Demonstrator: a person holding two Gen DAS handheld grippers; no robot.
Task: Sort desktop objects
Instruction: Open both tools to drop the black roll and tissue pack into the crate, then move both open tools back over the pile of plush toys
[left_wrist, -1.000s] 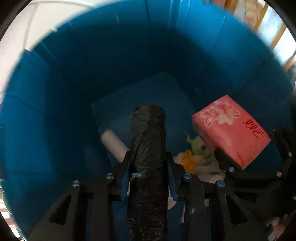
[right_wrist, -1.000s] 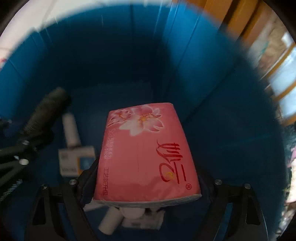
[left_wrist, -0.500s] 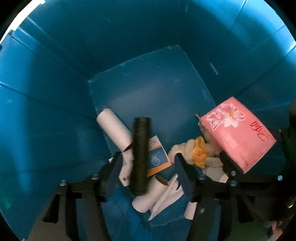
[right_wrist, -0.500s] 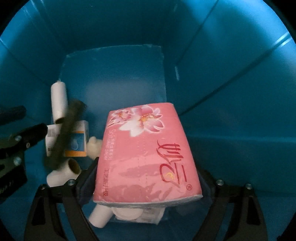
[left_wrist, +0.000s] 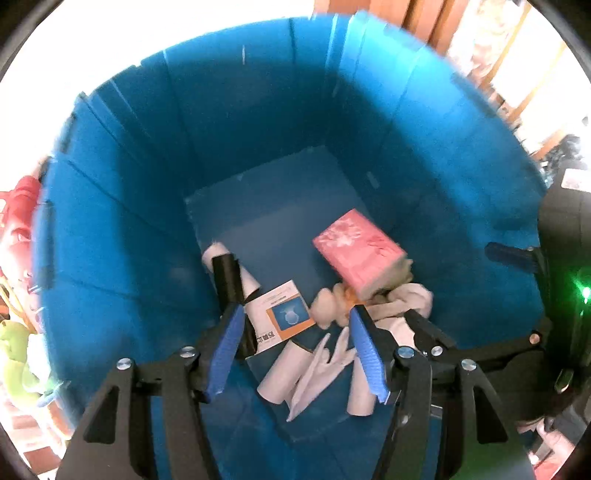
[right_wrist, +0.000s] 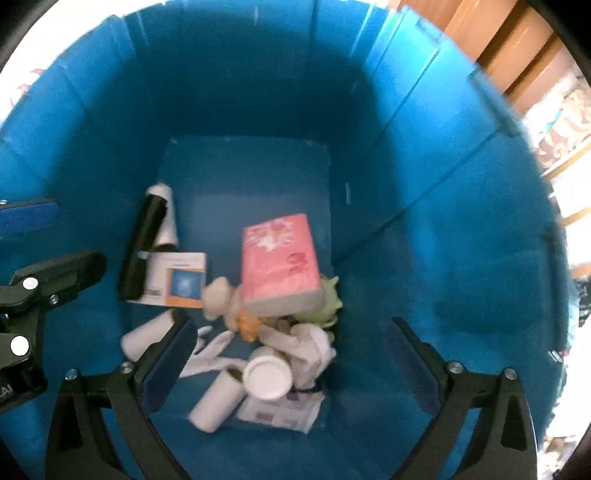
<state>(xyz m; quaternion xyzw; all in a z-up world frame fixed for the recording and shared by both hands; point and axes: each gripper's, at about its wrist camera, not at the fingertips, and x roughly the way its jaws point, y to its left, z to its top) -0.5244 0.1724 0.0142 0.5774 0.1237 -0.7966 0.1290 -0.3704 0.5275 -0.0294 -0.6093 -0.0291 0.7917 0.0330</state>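
Blue bin (right_wrist: 424, 166), pink flowered tissue pack (right_wrist: 279, 254), black roll (right_wrist: 142, 240)

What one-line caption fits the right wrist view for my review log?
Open right gripper above the blue bin, where the pink tissue pack lies on a pile beside the black roll.

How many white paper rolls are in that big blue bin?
3. One white paper roll lies under the black roll, one sits below the orange-and-white box, and one is nearest the camera. Others may be hidden.
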